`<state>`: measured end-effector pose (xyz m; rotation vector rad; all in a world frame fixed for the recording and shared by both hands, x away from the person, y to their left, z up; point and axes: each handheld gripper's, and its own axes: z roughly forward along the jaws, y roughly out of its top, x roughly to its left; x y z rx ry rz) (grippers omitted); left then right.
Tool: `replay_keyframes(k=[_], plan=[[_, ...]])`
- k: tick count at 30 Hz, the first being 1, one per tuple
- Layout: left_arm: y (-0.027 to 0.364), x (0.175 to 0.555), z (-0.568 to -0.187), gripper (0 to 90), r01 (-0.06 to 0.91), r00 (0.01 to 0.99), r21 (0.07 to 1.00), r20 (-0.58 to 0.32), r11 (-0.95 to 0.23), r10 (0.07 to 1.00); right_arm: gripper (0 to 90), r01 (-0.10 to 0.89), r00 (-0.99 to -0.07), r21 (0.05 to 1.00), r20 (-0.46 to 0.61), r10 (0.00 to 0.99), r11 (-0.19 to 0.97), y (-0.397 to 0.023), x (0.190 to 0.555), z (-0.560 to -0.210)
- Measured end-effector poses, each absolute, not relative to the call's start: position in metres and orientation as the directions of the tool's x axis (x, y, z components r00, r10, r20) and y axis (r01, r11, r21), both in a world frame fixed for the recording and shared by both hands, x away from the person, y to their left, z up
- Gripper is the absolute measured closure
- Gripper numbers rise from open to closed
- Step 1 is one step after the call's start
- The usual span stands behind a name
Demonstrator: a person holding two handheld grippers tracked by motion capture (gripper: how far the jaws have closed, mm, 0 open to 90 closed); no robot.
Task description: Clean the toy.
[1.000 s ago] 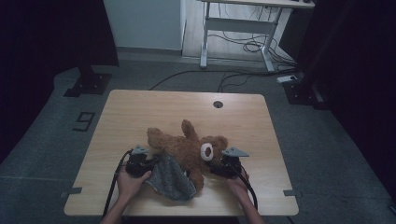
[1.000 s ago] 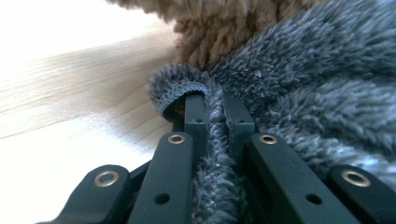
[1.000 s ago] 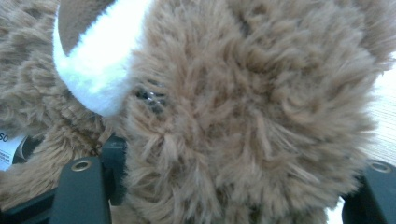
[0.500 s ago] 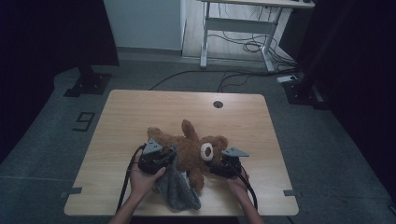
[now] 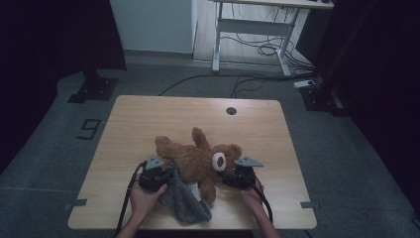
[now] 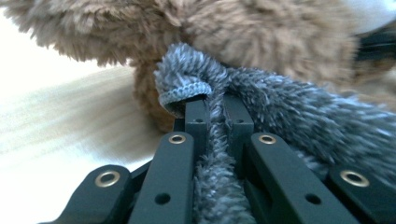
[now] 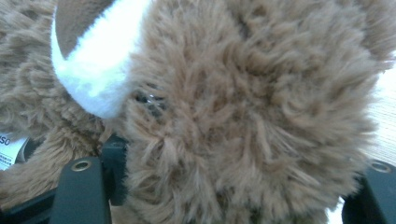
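Left gripper [image 5: 166,174] clamped on grey knit garment [image 5: 185,201], fabric pinched between jaws, front edge of wooden table [image 5: 148,119]. Brown teddy bear [image 5: 195,158] lying mid-table, touching garment. Right gripper [image 5: 229,177] jaws clamped on bear's head.

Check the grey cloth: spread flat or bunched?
Bunched. The grey cloth lies crumpled against the teddy bear, and the left gripper pinches a gathered fold of it between shut jaws.
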<state>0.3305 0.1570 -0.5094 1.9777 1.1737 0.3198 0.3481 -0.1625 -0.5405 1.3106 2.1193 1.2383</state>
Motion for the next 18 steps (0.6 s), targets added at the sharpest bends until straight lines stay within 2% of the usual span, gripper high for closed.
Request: replay_keyframes(k=[2,6,8,15,18], plan=[[0.152,0.342,-0.51,82.7,0.611,0.544,0.741,-0.137,-0.28,0.828,29.9,0.538,-0.494,0.824,0.139,0.858,0.176,-0.163,0.349,-0.541],[0.146,0.367,-0.511,82.5,0.63,0.545,0.721,-0.146,-0.288,0.826,30.3,0.536,-0.462,0.828,0.124,0.878,0.165,-0.168,0.352,-0.542],[0.147,0.376,-0.513,82.5,0.643,0.535,0.699,-0.117,-0.313,0.837,30.2,0.537,-0.459,0.828,0.128,0.879,0.16,-0.171,0.354,-0.543],[0.179,0.365,-0.525,82.3,0.671,0.491,0.68,-0.112,-0.294,0.864,30.2,0.532,-0.462,0.83,0.119,0.879,0.167,-0.171,0.353,-0.543],[0.209,0.355,-0.519,82.3,0.671,0.455,0.697,-0.119,-0.252,0.883,30.2,0.535,-0.461,0.829,0.121,0.879,0.166,-0.171,0.353,-0.543]])
